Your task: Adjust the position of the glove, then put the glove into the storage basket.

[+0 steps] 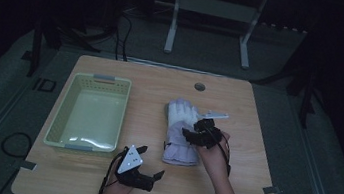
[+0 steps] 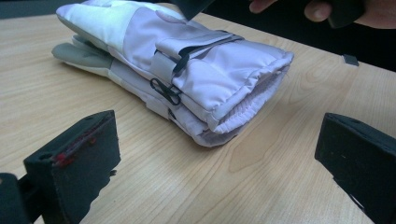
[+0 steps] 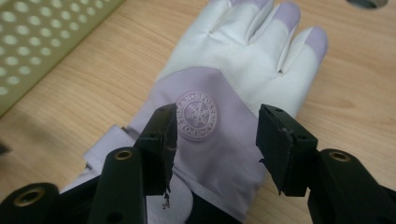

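High view: the pair of padded lilac-and-white ski gloves (image 1: 182, 132) lies stacked mid-table, just right of the pale green perforated plastic basket (image 1: 90, 112). The right gripper (image 1: 195, 130) hovers over them, jaws spread and empty. The left gripper (image 1: 151, 162) waits nearby, jaws wide, likely ready to help.

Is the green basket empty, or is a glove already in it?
Empty. The basket shows a bare floor in the high view; the gloves lie stacked on the table beside it.

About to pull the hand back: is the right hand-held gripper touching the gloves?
Cannot tell. In the right gripper view the right hand-held gripper hangs open over the gloves, nothing pinched, but no view shows a plain gap or contact beneath the jaws.
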The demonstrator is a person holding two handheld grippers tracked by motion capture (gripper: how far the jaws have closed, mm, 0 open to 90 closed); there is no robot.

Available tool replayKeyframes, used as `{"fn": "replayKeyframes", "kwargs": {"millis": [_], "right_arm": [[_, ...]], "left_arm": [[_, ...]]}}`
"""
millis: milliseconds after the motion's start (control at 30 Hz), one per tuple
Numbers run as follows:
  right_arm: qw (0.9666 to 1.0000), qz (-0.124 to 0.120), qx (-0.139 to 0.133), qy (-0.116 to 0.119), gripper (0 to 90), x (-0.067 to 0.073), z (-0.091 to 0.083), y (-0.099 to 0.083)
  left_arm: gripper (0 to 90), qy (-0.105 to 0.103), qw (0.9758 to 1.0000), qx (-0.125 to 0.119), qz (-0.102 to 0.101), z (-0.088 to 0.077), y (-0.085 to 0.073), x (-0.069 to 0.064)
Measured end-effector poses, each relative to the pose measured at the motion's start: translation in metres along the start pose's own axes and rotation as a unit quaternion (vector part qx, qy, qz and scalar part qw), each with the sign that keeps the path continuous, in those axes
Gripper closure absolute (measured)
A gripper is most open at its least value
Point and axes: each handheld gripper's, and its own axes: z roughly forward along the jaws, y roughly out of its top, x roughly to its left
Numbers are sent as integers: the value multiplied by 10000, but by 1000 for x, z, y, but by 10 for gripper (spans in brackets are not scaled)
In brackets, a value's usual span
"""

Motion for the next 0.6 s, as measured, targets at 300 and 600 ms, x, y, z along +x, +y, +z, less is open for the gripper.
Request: {"fn": "replayKeyframes", "kwargs": {"millis": [300, 600], "right_arm": [[9987, -249, -175, 404, 197, -4, -18, -2], [9959, -237, -411, 770, 144, -12, -30, -3]], "left_arm": [[2, 109, 9999, 25, 24, 1, 0, -2], [2, 68, 9997, 20, -218, 0, 1, 4]]}}
